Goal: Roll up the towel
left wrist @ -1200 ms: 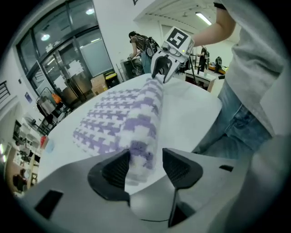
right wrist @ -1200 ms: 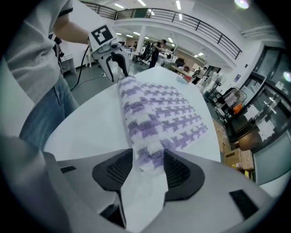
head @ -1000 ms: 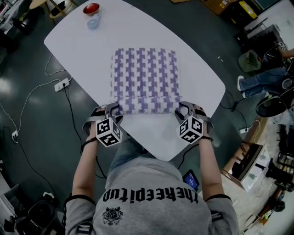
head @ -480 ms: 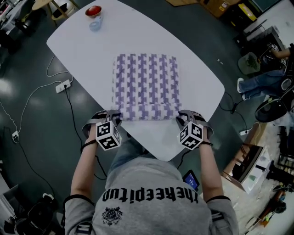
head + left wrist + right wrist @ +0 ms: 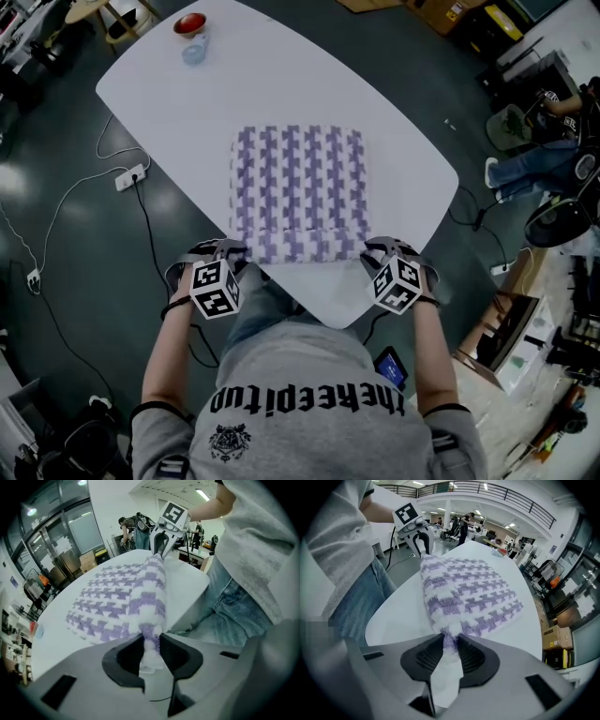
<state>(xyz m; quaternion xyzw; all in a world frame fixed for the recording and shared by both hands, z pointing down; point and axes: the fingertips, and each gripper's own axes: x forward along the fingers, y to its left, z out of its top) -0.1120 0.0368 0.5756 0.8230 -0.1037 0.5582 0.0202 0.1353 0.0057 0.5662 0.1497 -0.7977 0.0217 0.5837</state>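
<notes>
Head view: the purple-and-white towel lies flat near the middle of the white worktop. Its near edge is lifted slightly into a small fold. The left tool holds the near left corner and the right tool holds the near right corner, both pointing steeply down.

Left gripper view: the left tool has just been closing and is now clamped on the towel's corner, with cloth bunched between its dark pads. The towel stretches away along the worktop to the right tool at the other corner. The person's jeans show beside the worktop edge.

Right gripper view: the right tool has also just been closing and pinches its corner of the towel. The left tool grips the far end of the raised edge.
</notes>
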